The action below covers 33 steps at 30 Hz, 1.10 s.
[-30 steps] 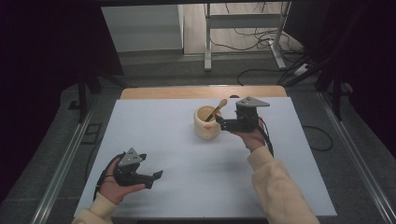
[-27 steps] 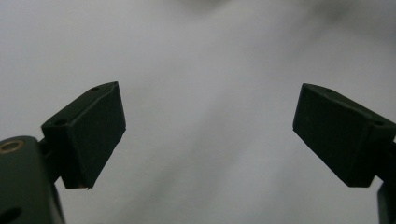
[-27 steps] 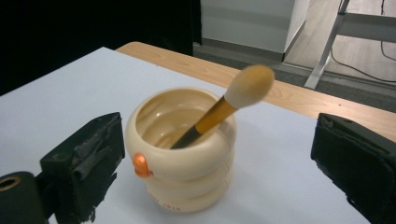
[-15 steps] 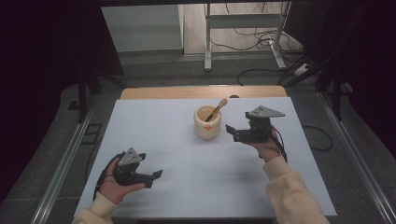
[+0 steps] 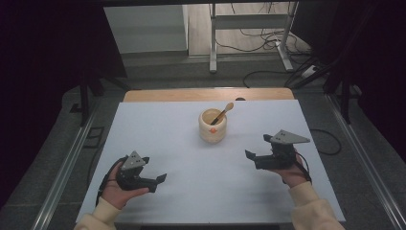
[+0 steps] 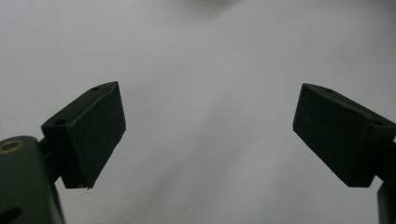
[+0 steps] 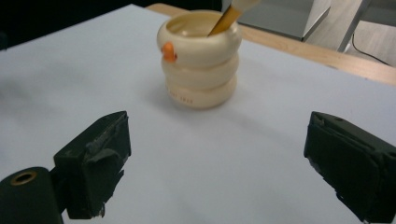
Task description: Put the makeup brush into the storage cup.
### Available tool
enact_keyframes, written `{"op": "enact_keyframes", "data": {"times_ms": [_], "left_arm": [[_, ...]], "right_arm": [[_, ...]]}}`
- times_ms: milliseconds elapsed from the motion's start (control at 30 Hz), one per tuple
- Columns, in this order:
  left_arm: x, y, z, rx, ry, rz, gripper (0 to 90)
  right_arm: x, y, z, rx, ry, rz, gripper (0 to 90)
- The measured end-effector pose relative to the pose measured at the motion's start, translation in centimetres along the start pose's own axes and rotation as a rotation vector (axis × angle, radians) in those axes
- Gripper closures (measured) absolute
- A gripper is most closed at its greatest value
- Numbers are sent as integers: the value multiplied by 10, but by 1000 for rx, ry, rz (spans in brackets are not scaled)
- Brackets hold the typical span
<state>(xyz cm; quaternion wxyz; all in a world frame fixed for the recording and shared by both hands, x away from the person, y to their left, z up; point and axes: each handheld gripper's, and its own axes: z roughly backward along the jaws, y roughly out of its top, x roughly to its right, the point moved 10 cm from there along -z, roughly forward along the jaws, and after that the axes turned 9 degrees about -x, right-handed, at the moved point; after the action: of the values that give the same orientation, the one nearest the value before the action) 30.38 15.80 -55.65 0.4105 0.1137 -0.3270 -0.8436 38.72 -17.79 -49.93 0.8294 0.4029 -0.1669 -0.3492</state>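
The cream cup (image 5: 212,127) looks like three fat rings stacked up, with a small orange bump on its side. It stands upright, ahead of the right gripper (image 5: 257,154) and well apart from it. A wooden spoon (image 5: 223,112) leans inside the cup, its round end sticking up over the rim.
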Motion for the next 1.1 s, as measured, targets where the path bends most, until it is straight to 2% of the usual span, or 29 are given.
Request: {"op": "enact_keyframes", "data": {"times_ms": [200,433,533,633,867,1100], "left_arm": [[-2,-1,1,1,2,1,105],[-5,-3,1,0,3,5,105],[-5,-3,1,0,3,6,105],[-5,-3,1,2,3,9,105],[-6,-3,0,2,6,13,105],[-6,-3,0,0,8,11,105]], "right_arm": [[-2,-15,18,1,-30,9,81],[6,-39,41,-3,-64,-38,92],[12,-49,50,0,-102,-43,114],[18,-56,57,2,-118,-61,114],[27,-70,67,-1,-134,-101,115],[29,-72,66,-10,-136,-93,115]]}}
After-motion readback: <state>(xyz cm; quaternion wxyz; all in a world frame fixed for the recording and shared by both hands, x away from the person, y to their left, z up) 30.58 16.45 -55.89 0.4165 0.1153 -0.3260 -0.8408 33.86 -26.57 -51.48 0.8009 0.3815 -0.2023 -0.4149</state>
